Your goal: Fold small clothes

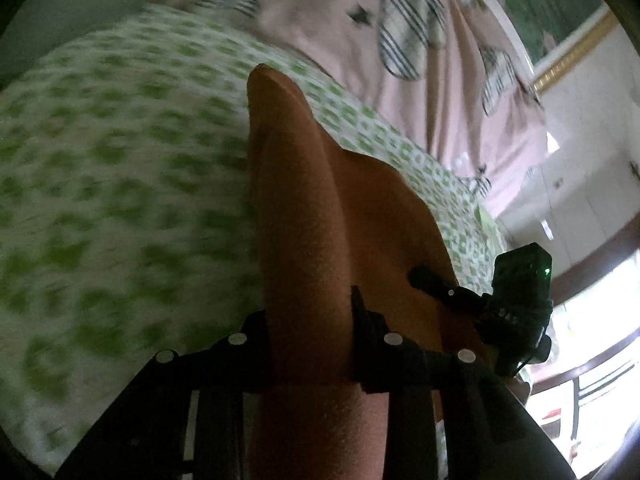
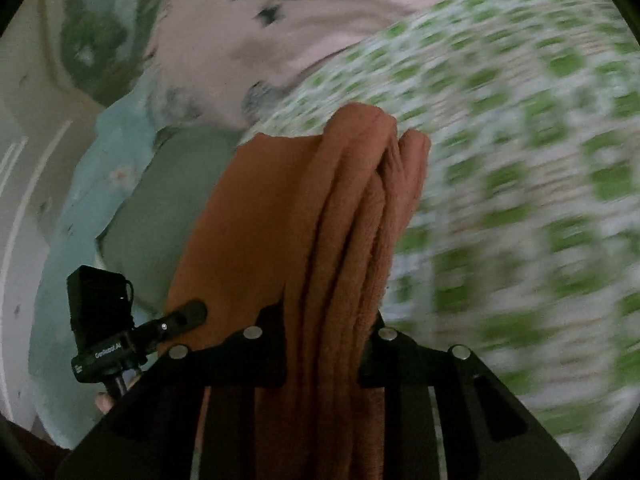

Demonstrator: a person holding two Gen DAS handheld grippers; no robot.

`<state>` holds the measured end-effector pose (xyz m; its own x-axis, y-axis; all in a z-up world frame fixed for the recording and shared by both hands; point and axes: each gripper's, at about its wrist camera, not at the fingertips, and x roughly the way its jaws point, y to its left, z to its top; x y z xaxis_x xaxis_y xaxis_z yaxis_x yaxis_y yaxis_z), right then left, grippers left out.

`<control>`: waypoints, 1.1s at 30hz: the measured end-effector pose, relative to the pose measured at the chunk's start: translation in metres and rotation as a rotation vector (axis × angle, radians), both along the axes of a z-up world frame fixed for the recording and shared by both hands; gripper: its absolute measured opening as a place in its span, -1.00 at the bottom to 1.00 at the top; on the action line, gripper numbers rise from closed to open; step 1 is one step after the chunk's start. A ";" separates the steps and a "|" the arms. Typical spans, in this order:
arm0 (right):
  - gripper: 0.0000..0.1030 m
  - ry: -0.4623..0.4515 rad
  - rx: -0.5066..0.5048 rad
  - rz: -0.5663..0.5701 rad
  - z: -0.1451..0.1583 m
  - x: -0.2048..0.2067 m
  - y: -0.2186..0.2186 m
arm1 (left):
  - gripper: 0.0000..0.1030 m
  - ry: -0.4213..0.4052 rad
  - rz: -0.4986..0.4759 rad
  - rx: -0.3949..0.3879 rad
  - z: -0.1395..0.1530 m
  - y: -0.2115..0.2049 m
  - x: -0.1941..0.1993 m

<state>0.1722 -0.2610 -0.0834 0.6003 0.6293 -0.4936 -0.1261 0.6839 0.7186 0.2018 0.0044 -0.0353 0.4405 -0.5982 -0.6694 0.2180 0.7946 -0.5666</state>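
Clamped between the fingers of the left gripper (image 1: 308,336): a thick fold of the orange cloth (image 1: 304,200), running straight out ahead along the fingers and ending in a rounded tip well beyond them. Same story at the right gripper (image 2: 324,328), closed on a bunched edge of the orange cloth (image 2: 340,208), several ridged layers stacked in the gap and reaching forward past the fingers. Long axis of the cloth in line with each pair of fingers, then, with the slack sheet hanging off to the inner side toward the other gripper (each visible in the other's view, close beside). Neither hand nearer; both already on it. Below and ahead of the fingers, the green-patterned sheet (image 1: 120,160), blurred, with a pink blanket (image 1: 328,40) farther out. Both grippers pitched downward toward the bedding. Next, judging from this: laying the held edge down flat ahead, keeping both grips level so the fold lands square.
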 end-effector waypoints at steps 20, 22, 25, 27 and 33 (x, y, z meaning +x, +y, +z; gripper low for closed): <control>-0.14 0.083 -0.181 0.000 -0.023 -0.003 0.060 | 0.21 0.028 0.154 0.087 -0.036 0.093 -0.040; -0.12 0.074 -0.221 -0.030 -0.013 -0.009 0.053 | 0.17 -0.016 0.169 0.110 -0.023 0.098 -0.046; -0.12 0.042 -0.248 -0.077 0.002 -0.013 0.046 | 0.12 -0.073 0.161 0.103 -0.005 0.101 -0.054; -0.12 0.021 -0.249 -0.094 0.008 -0.010 0.046 | 0.04 -0.097 0.130 0.081 0.004 0.096 -0.056; -0.16 0.016 -0.263 -0.090 0.008 0.012 0.061 | -0.09 -0.152 0.031 0.087 0.016 0.071 -0.062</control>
